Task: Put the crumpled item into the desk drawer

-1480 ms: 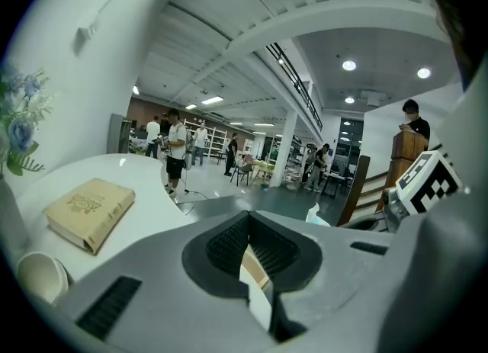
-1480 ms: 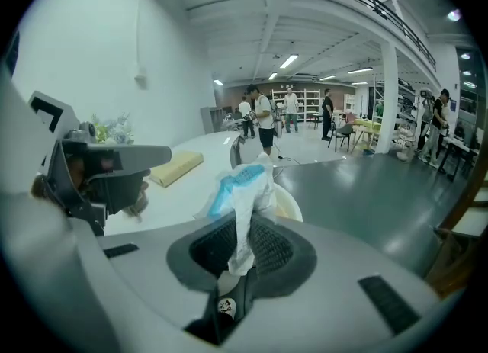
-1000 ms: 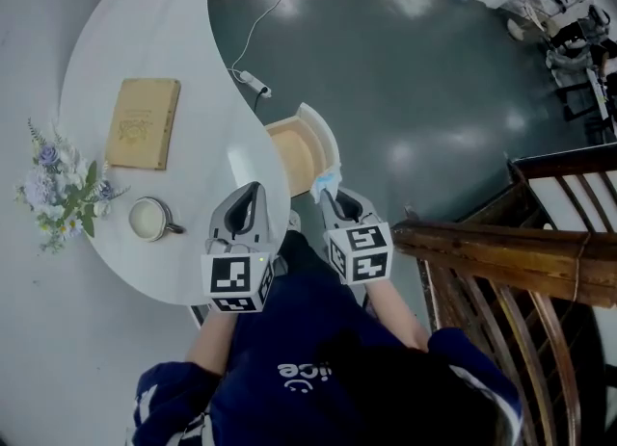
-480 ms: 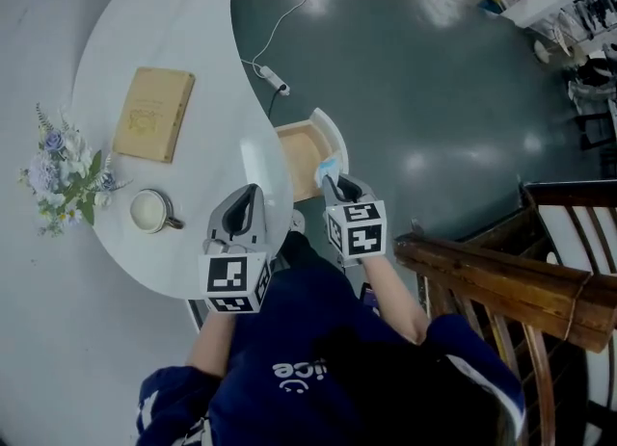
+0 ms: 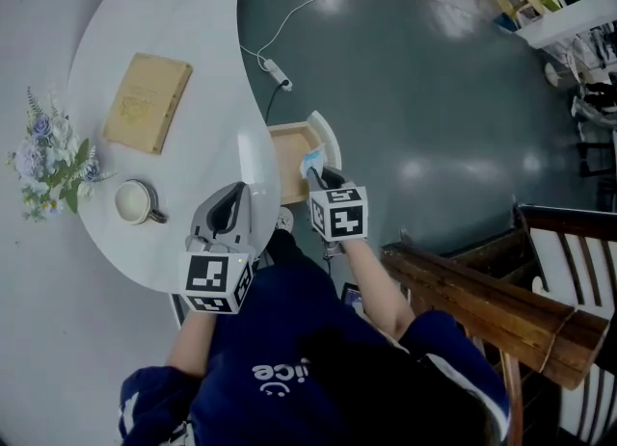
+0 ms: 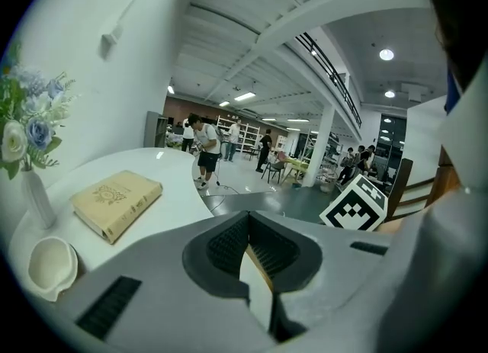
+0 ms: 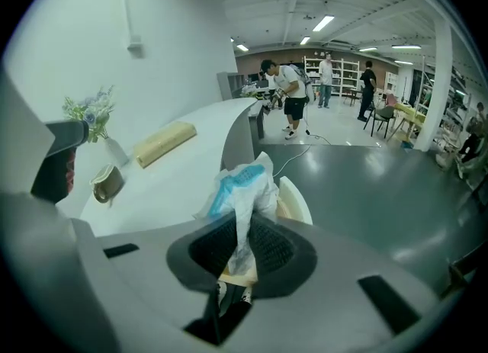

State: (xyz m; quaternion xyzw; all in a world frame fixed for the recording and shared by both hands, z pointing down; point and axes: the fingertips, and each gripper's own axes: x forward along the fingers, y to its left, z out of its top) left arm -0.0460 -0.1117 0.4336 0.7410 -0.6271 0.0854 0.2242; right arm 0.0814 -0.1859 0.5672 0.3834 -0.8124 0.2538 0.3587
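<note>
here right tongs (image 5: 321,177) pinch crumpled item (image 7: 238,187) at open drawer (image 5: 287,159).

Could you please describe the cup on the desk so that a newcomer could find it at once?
Start at the curved white desk. On it, the cup stands just right of the pale flowers and nearer the person than the tan book. It is the only small, round, white thing there, with a handle on one side.

Two grippers counted, left gripper (image 5: 234,196) and right gripper (image 5: 319,174), one crumpled item (image 5: 311,160), one drawer (image 5: 286,167), one book (image 5: 147,102), one cup (image 5: 132,201), one flower bunch (image 5: 48,160), one desk (image 5: 183,30)
</note>
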